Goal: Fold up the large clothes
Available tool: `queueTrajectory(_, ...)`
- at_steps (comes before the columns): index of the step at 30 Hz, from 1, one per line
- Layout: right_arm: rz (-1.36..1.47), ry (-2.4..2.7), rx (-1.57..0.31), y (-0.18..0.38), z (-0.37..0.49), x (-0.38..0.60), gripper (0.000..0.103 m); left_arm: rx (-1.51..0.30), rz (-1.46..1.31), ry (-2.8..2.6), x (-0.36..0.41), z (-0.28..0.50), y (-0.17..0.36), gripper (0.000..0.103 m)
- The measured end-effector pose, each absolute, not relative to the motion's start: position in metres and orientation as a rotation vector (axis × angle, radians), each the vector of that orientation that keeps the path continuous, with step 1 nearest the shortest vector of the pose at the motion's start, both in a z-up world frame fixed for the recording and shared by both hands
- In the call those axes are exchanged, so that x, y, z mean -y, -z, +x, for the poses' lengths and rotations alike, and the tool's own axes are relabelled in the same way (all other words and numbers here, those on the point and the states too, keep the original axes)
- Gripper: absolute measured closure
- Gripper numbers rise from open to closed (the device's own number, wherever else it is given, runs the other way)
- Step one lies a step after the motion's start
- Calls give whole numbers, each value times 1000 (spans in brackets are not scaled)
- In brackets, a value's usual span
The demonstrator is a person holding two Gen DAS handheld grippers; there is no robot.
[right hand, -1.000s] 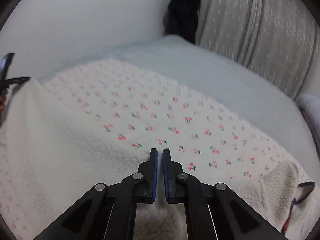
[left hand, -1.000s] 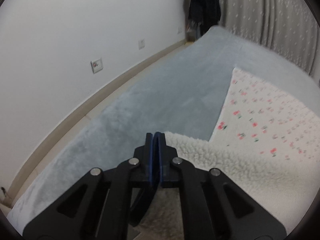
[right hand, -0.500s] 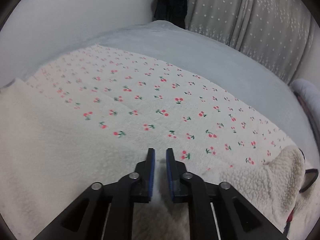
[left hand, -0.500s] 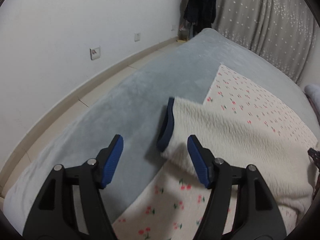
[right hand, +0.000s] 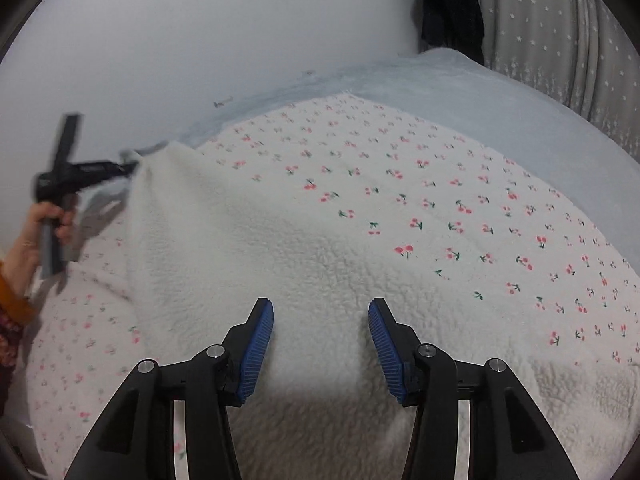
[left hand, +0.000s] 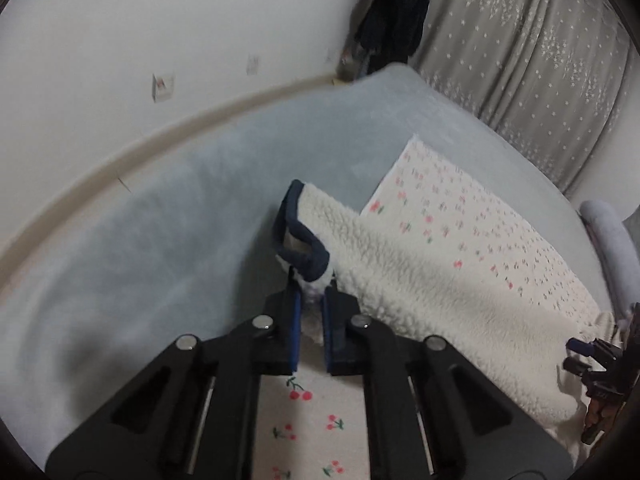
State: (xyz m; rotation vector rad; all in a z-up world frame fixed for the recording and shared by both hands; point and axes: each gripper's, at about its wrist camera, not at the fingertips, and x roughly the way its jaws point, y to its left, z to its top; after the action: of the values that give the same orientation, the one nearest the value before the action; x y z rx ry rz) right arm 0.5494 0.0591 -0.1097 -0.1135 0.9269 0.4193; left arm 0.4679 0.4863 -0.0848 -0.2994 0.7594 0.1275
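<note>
A large cream fleece garment with a cherry-print side lies spread on the bed. Its sleeve end has a navy-trimmed cuff. My left gripper is shut on the fleece just below that cuff and holds it slightly raised. In the right wrist view the left gripper shows at the far left in a hand, pulling up a fleece corner. My right gripper hovers over the fleece; its jaws are opening and nothing is between them.
A pale blue-grey bed cover lies under the garment, with a white wall along its left. A grey star-print curtain and dark hanging clothes stand at the far end. The right gripper shows at the right edge.
My left gripper opened wide beside the cuff, then shut on the fleece under it. My right gripper went from shut on the fleece to open and let it go.
</note>
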Motion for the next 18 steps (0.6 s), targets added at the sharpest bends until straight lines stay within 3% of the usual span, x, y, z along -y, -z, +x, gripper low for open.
queueTrajectory(3,-156,-399,-948,131,555,-61,52,-785,-209,-194,-482,462,73,92)
queueTrajectory(7,-166,-390,-940,132,557,-64,51,-1020,-249,-259,-494,481,133,91)
queueTrajectory(10,-196,-375,-934,132,555,-68,51,-948,-93,-300,-470,477,131,87)
queueTrajectory(15,-244,-307,-891,112,541,-62,49,-850,107,-355,-422,452,93,52)
queueTrajectory(18,-212,-280,-868,91,530,-50,49,-774,138,-233,-381,438,66,48)
